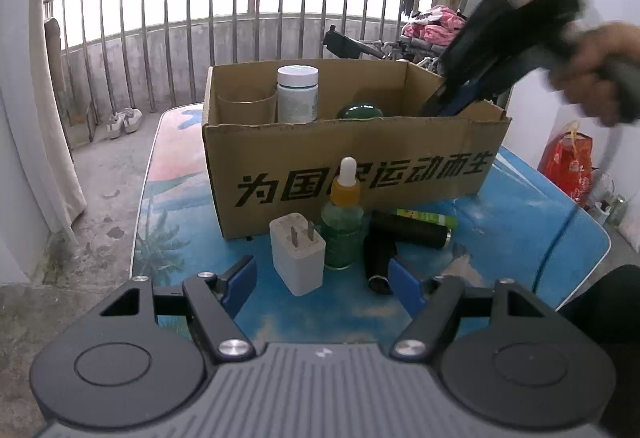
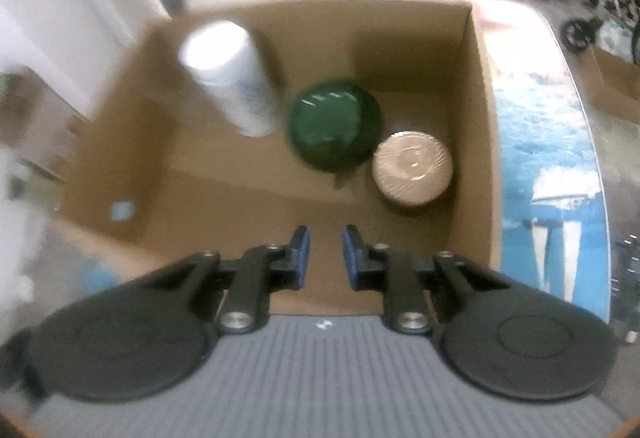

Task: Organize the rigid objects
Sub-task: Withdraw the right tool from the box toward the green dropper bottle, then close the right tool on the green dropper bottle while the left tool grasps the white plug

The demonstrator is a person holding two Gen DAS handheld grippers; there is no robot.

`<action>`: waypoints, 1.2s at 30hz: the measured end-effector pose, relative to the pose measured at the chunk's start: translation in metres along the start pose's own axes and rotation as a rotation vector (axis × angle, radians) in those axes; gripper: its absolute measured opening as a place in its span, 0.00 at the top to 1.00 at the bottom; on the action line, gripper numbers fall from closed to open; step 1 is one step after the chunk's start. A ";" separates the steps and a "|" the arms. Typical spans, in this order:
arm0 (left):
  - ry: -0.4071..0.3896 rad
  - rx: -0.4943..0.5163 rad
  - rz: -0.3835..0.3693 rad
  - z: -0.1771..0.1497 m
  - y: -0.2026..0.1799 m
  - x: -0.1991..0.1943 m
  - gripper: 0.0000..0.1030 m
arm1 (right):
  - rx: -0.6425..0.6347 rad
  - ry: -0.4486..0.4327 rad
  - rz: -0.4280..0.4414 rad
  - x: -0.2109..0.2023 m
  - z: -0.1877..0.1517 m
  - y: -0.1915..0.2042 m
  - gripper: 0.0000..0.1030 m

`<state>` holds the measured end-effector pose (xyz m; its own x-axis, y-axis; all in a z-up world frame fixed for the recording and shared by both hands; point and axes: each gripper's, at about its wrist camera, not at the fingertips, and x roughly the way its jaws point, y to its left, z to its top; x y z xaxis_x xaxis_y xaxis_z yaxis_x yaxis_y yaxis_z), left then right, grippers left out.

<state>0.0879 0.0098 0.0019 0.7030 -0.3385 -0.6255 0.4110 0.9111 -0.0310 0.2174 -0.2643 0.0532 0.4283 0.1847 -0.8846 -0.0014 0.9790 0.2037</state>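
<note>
My left gripper (image 1: 322,278) is open, low over the blue table (image 1: 520,206). Just ahead of its fingers stand a white charger plug (image 1: 298,254) and a green dropper bottle (image 1: 343,230), with two black cylinders (image 1: 408,228) lying beside them. Behind these is a cardboard box (image 1: 352,158) that holds a white bottle (image 1: 298,94), a brown tube (image 1: 246,106) and a green round lid (image 1: 360,110). My right gripper (image 2: 326,250) hangs over the box (image 2: 476,118), its jaws a little apart with nothing between them. Below it are the white bottle (image 2: 228,78), the green lid (image 2: 334,124) and a beige round jar (image 2: 412,168).
A lime-green stick (image 1: 428,216) lies behind the black cylinders. A hand (image 1: 600,70) holds the right gripper (image 1: 452,98) at the box's right end. A railing (image 1: 240,18) is behind the table, a red bag (image 1: 568,166) to the right and shoes (image 1: 124,122) on the floor.
</note>
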 end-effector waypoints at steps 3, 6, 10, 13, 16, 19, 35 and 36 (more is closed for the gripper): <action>0.006 -0.003 0.004 -0.001 -0.002 0.001 0.28 | 0.004 -0.110 0.090 -0.050 -0.037 0.009 0.76; 0.016 -0.005 0.013 0.000 -0.004 0.003 0.28 | -0.021 -0.199 0.146 -0.089 -0.070 0.023 0.73; 0.034 -0.015 0.052 0.000 -0.006 0.009 0.29 | -0.027 -0.280 0.220 -0.113 -0.114 0.042 0.69; 0.029 -0.016 0.065 0.000 -0.004 0.014 0.35 | -0.027 -0.299 0.277 -0.099 -0.138 0.060 0.68; 0.036 -0.001 0.076 0.000 -0.003 0.019 0.38 | -0.031 -0.273 0.286 -0.076 -0.142 0.074 0.68; 0.017 0.007 0.067 0.001 -0.001 0.021 0.38 | -0.049 -0.266 0.254 -0.049 -0.133 0.081 0.68; 0.043 -0.025 0.047 -0.002 0.018 0.055 0.52 | -0.138 -0.251 0.155 0.036 -0.097 0.104 0.68; 0.042 -0.032 0.038 -0.002 0.020 0.055 0.52 | -0.143 -0.249 0.145 0.039 -0.097 0.105 0.68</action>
<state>0.1331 0.0099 -0.0346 0.6925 -0.2938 -0.6589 0.3653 0.9304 -0.0309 0.1468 -0.1462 -0.0008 0.6223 0.3141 -0.7170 -0.1986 0.9494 0.2435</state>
